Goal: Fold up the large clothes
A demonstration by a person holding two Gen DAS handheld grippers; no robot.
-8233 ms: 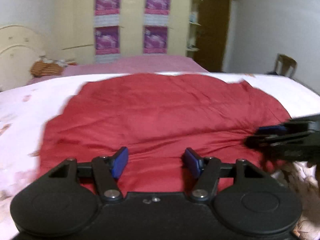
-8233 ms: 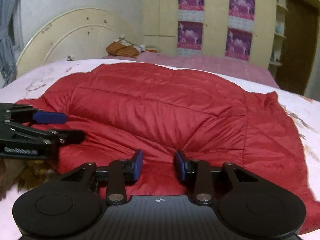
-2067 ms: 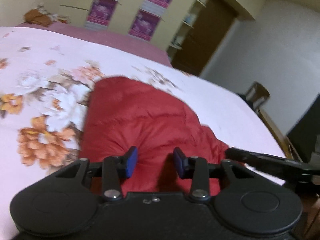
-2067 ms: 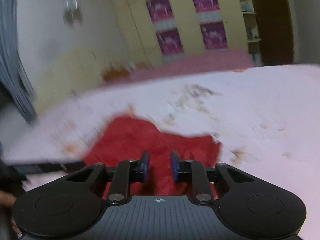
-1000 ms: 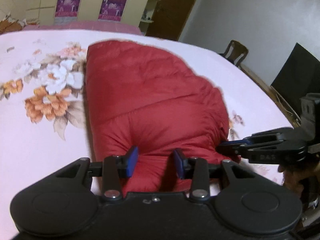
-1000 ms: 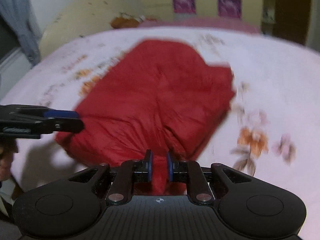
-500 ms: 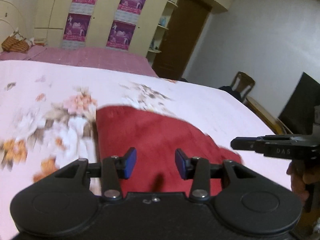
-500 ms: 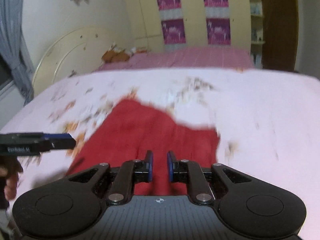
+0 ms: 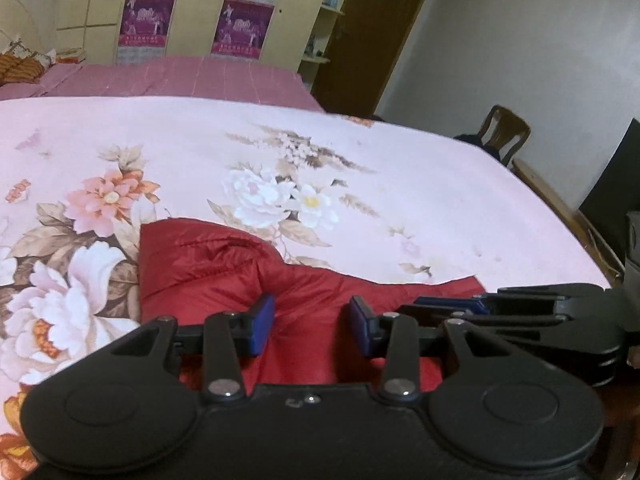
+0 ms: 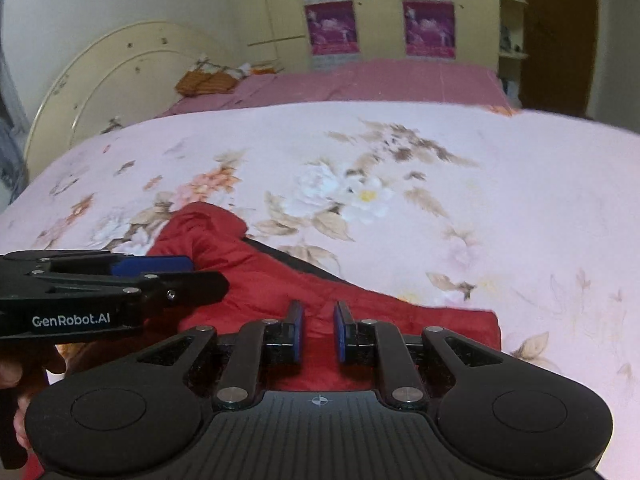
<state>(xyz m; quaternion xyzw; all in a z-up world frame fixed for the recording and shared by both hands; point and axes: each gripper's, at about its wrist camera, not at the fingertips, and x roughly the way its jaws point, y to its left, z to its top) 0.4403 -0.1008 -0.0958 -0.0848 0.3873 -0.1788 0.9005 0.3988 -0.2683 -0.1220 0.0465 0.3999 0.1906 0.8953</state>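
Broadly, room first: cream wardrobe wall [image 9: 192, 12] with purple posters [image 9: 146, 20] at the far end, dark brown door [image 9: 360, 36] to its right, white wall beyond, and a wooden chair [image 9: 504, 132] by the bed's right edge. A curved cream headboard [image 10: 108, 80] stands far left in the right wrist view.

Work surface: a wide bed under a pale pink floral bedspread [image 9: 400, 168], with a plain pink-mauve sheet [image 10: 380, 80] across the far strip and orange patterned bedding [image 10: 206, 80] bunched at the far-left corner.

Task item: red quilted padded garment [image 9: 208, 276], folded into a compact bundle, at the near edge of the bedspread, directly under both tools. Its long axis runs roughly left to right along the near edge. The left end is raised and puffy, with a rounded corner pointing away toward the far left; the right end lies lower and flatter, ending in a squarish edge [image 10: 486, 324]. A dark lining strip shows along its far edge in the right wrist view.

Left gripper [image 9: 313, 325]: blue pads well apart, above the red fabric, nothing between them.

Right gripper [image 10: 318, 332]: pads a narrow gap apart, red fabric visible below; cannot tell whether any fabric is pinched.
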